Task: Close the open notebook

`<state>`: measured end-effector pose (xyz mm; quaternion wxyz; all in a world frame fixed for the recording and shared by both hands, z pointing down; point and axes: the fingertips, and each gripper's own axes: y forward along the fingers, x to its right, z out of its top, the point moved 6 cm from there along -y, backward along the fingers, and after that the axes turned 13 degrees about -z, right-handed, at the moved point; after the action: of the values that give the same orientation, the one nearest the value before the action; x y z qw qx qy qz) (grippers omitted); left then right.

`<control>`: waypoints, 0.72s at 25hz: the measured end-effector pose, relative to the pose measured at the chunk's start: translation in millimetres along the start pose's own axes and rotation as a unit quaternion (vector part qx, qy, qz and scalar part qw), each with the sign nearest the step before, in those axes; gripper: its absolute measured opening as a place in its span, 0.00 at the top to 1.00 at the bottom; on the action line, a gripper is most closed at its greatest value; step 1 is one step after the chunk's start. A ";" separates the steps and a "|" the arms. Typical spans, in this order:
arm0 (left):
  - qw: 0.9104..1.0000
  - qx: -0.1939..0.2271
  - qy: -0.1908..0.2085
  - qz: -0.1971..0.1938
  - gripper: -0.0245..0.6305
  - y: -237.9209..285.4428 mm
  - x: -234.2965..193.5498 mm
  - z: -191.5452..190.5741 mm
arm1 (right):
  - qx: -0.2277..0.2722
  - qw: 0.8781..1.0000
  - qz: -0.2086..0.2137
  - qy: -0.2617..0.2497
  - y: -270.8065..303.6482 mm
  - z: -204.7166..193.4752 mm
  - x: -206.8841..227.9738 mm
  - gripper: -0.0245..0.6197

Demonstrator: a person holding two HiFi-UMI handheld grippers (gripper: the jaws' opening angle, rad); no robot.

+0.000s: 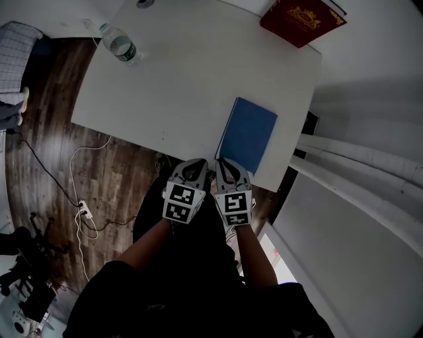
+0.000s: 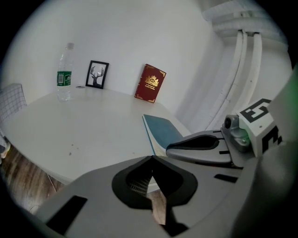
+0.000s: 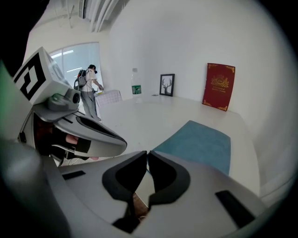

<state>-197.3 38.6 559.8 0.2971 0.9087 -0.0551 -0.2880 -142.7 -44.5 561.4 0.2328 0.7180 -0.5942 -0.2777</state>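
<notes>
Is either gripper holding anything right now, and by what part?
Nothing is held: the left gripper and right gripper are both shut and empty. The blue notebook lies closed.

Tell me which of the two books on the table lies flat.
The blue notebook, lying closed at the near edge. The red book instead stands upright at the far side.

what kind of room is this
Likely a plain office or meeting room: a white table on wood flooring, a power strip on the floor, and a framed picture against a white wall.
</notes>
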 end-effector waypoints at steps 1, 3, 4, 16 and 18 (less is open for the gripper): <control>1.000 0.000 0.000 0.000 0.96 -0.2 -0.6 0.0 | -0.005 1.000 0.001 -0.003 1.8 -0.5 -0.9 0.90; 1.000 0.000 0.000 0.002 0.96 -0.2 -2.0 0.7 | -0.015 1.000 0.006 -0.007 5.4 -1.9 -1.8 0.90; 1.000 0.000 0.001 0.003 0.96 -0.2 -2.7 1.1 | -0.019 1.000 0.008 -0.008 7.0 -2.7 -1.9 0.90; 1.000 -0.001 0.012 -0.002 0.96 -8.4 -17.3 5.6 | -0.084 0.994 -0.017 -0.066 15.1 -2.4 -8.6 0.90; 1.000 -0.001 0.014 -0.006 0.96 -10.1 -20.5 6.8 | -0.104 0.990 -0.010 -0.096 18.2 -0.9 -10.8 0.90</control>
<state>-218.7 49.0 559.6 0.2967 0.9127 -0.0450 -0.2775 -156.8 -37.2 575.5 0.2455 0.6659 -0.5743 -0.4081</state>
